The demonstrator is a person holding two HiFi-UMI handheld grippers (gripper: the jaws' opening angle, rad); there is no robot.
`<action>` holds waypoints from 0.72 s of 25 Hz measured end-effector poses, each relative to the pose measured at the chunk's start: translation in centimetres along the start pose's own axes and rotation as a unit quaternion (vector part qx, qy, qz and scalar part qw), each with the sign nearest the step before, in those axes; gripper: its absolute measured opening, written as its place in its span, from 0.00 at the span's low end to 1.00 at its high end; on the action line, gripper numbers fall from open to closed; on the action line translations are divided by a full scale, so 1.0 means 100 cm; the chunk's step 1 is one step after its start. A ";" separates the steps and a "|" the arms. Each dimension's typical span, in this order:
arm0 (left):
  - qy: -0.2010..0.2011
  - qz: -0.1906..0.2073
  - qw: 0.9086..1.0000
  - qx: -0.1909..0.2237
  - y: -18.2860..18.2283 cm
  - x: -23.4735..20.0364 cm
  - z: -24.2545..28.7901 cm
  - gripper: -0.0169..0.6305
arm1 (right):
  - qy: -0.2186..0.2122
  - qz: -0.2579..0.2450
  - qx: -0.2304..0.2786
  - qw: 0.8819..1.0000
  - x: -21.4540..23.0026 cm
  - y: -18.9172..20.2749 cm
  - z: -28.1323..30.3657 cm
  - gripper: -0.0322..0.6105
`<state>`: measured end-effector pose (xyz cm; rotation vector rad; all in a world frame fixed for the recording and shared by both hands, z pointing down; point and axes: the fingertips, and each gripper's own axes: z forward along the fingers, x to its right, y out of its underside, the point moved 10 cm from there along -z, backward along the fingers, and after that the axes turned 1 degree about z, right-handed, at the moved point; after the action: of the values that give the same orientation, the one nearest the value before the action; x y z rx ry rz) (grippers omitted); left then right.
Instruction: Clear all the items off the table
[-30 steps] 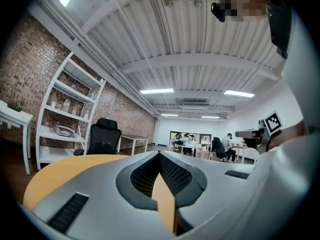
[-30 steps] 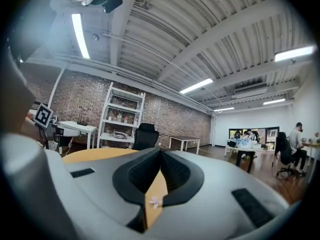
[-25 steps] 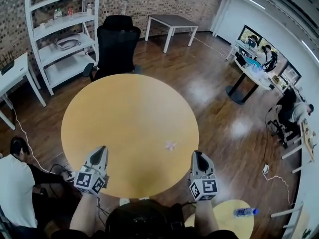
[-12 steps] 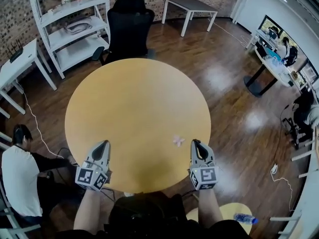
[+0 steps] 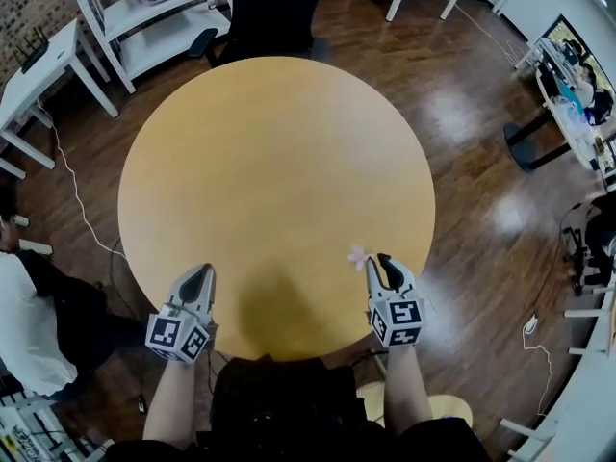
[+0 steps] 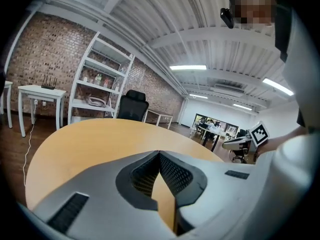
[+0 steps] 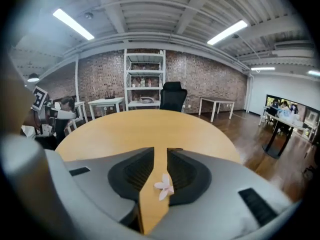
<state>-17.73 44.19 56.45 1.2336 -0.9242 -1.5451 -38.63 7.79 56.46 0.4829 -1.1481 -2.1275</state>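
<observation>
**Item 1: table** (image 5: 269, 162). Round, yellow-topped, on a dark wood floor. It bears one loose thing, the flower below.

**Item 2: flower** (image 5: 358, 255). Small, pale pink, lying on the table at its near right, close to the edge. In the head view it sits just left of the right gripper's tip. In the right gripper view it shows in the gap between the jaws, against the inner edge of the right-hand one. The petals spread several ways, one toward the far side and the others left and near. It is too small to show a long axis.

**Item 3: right gripper** (image 5: 384, 264). Over the near right rim, aimed at the far side. Its jaws stand a narrow slot apart and clamp nothing.

**Item 4: left gripper** (image 5: 198, 275). Over the near left rim, well apart from the flower. Its jaws are closed tip to tip and empty.

**Item 5: shelf unit** (image 5: 144, 17). White, open-shelved, far left. A pale coiled thing lies on an upper shelf; the rest of its load is too small to tell.

**Item 6: office chair** (image 5: 274, 8). Black, at the table's far side.

**Item 7: side table** (image 5: 48, 61). White, at the left.
</observation>
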 end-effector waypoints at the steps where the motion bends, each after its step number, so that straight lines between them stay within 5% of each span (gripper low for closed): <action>1: -0.001 -0.005 1.000 -0.004 0.003 0.002 0.003 0.03 | 0.000 0.000 -0.019 1.000 0.003 0.006 0.011 0.18; 9: -0.022 -0.039 0.998 -0.033 0.026 0.013 0.020 0.03 | 0.006 -0.049 -0.144 0.988 0.005 0.053 0.079 0.18; 16: -0.031 -0.045 0.998 -0.037 0.024 0.013 0.024 0.03 | 0.003 -0.055 -0.175 0.983 0.009 0.064 0.088 0.18; 18: -0.031 -0.042 0.998 -0.037 0.024 0.014 0.024 0.03 | 0.005 -0.050 -0.167 0.985 0.011 0.065 0.086 0.08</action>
<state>-19.69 42.18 58.78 1.1916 -0.8549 -1.6775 -42.07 9.53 66.64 0.4002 -0.7507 -2.3426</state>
